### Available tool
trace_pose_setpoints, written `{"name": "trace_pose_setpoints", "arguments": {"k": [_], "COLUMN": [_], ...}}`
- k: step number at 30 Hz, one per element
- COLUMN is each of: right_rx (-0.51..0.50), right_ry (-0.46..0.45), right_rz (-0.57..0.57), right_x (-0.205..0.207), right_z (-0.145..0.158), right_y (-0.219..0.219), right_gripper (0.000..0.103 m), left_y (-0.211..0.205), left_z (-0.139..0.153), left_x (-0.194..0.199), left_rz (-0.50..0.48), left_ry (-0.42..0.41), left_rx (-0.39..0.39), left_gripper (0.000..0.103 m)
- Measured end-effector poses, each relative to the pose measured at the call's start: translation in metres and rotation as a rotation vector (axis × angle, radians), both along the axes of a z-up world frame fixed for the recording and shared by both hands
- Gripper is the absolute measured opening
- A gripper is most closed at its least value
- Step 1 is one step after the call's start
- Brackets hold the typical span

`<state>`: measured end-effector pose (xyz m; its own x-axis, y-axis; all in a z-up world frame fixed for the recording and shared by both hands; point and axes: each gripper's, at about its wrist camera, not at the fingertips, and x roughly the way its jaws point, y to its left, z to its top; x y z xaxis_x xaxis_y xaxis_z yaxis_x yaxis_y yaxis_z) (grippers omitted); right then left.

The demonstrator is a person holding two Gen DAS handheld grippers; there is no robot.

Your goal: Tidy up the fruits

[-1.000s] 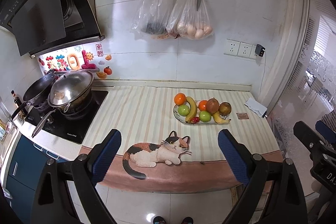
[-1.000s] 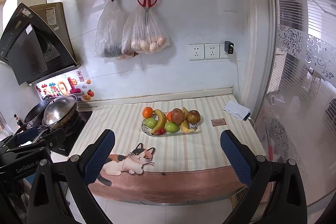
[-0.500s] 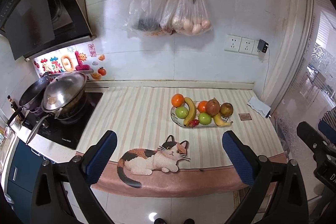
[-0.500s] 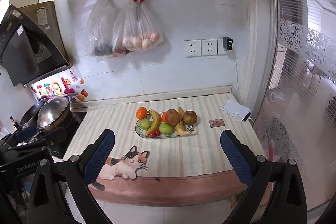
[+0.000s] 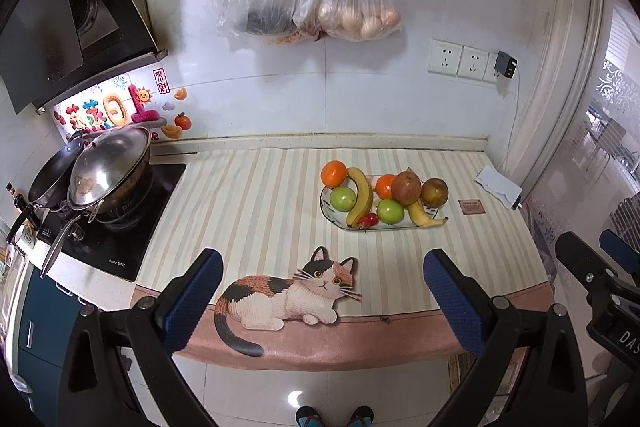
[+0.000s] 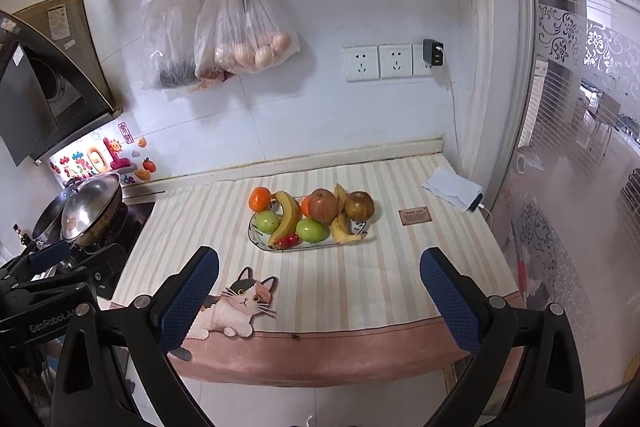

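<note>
A glass fruit plate [image 5: 400, 225] [image 6: 320, 247] sits on the striped counter cloth, piled with two oranges, two green apples, two bananas, a reddish apple [image 5: 406, 187], a brown fruit [image 5: 435, 191] and small red fruit. My left gripper [image 5: 322, 267] hangs open over the counter's front edge, well short of the plate, nothing between its blue pads. Just as wide open and empty, my right gripper [image 6: 320, 267] stands near the front edge too. Each gripper shows at the edge of the other's view.
A stove with a lidded wok [image 5: 108, 175] and a pan stands at the left. A cat figure [image 5: 288, 293] decorates the cloth's front. A small card [image 5: 471, 207] and a white cloth [image 5: 498, 185] lie at the right. Bags and scissors hang on the wall.
Both grippers have moved forward and down toward the counter, so the plate looks larger and nearer. The left jaws stand a little wider than a second ago.
</note>
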<state>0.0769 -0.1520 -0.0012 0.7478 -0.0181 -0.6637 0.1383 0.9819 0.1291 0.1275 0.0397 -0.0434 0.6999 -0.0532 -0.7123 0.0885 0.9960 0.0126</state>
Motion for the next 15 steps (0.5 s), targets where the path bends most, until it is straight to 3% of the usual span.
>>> {"name": "trace_pose_setpoints", "arguments": {"k": [15], "right_rx": [-0.013], "right_ry": [0.024], "right_rz": [0.016], "right_x": [0.0037], "right_z": [-0.0091], "right_y": [0.0015], "right_gripper": [0.103], "left_y": [0.0022], "left_z": [-0.0063], "left_x": [-0.0009], "left_rz": [0.002], "left_ry": [0.012], "left_rx": [0.017], "left_gripper": [0.103]}}
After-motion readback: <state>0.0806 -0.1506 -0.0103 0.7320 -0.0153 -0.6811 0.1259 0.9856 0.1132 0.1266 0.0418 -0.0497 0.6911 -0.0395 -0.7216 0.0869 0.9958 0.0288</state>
